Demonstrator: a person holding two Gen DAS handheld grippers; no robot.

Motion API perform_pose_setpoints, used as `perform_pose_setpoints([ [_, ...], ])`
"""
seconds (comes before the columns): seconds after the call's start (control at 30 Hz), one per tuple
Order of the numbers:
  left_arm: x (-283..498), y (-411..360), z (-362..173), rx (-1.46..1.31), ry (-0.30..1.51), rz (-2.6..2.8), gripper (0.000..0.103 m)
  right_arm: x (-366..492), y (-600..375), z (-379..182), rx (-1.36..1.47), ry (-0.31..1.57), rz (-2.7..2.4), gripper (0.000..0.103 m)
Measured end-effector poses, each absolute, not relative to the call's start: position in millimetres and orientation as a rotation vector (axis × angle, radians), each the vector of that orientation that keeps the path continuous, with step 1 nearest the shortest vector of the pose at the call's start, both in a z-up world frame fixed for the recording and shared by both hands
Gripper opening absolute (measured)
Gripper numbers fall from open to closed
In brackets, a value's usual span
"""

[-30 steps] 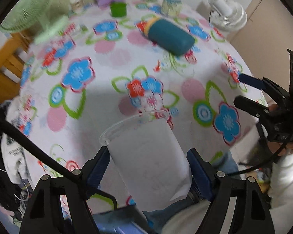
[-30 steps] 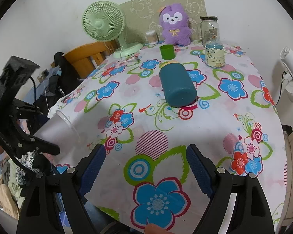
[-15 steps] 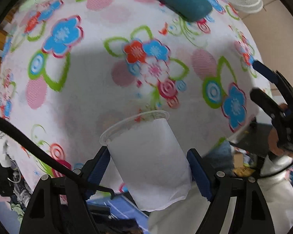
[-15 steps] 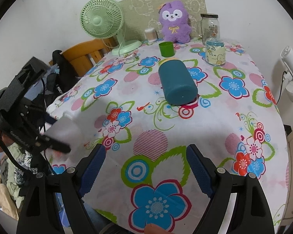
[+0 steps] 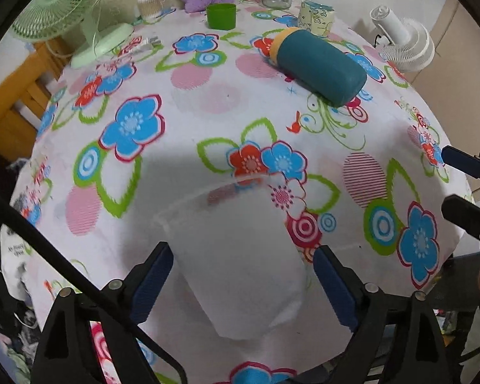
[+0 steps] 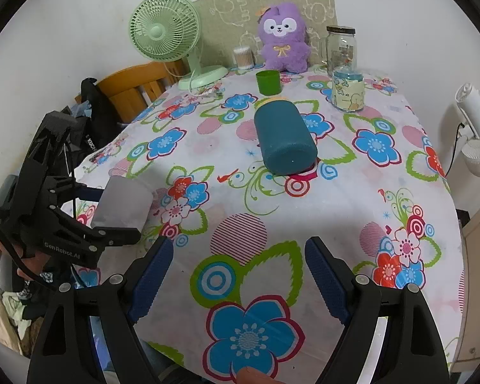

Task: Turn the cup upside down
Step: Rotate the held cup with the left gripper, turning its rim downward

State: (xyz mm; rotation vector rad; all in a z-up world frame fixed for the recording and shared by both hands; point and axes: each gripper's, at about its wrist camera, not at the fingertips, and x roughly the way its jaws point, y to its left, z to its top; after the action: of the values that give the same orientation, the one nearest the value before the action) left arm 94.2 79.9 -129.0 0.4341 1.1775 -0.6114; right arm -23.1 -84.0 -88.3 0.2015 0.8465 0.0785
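A translucent white plastic cup lies between the blue pads of my left gripper, rim pointing away from the camera, over the near edge of the flowered table. The pads stand slightly apart from the cup's sides, and the cup looks tilted or blurred. In the right wrist view the cup sits in the left gripper at the table's left edge, mouth towards the table middle. My right gripper is open and empty above the table's near edge.
A teal cylinder case lies on its side mid-table. At the back stand a green cup, a patterned jar, a glass jar, a purple plush toy and a green fan. A white fan stands right of the table.
The left gripper has swung up and levelled, so the back of the table shows again. The cup has moved in over the table's edge. The right gripper has stayed still.
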Motion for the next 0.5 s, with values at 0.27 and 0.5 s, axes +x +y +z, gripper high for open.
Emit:
perform_pose_setpoints([
  [0.27,80,105,-123,0.287,1.099,-0.54,0.1,-26,-81,-87,0.202,0.841,0.082,0.086],
  [0.5,70,142,-137,0.004,1.05,-0.452,0.1,-25,-77,-87,0.197,0.848,0.092,0.086],
])
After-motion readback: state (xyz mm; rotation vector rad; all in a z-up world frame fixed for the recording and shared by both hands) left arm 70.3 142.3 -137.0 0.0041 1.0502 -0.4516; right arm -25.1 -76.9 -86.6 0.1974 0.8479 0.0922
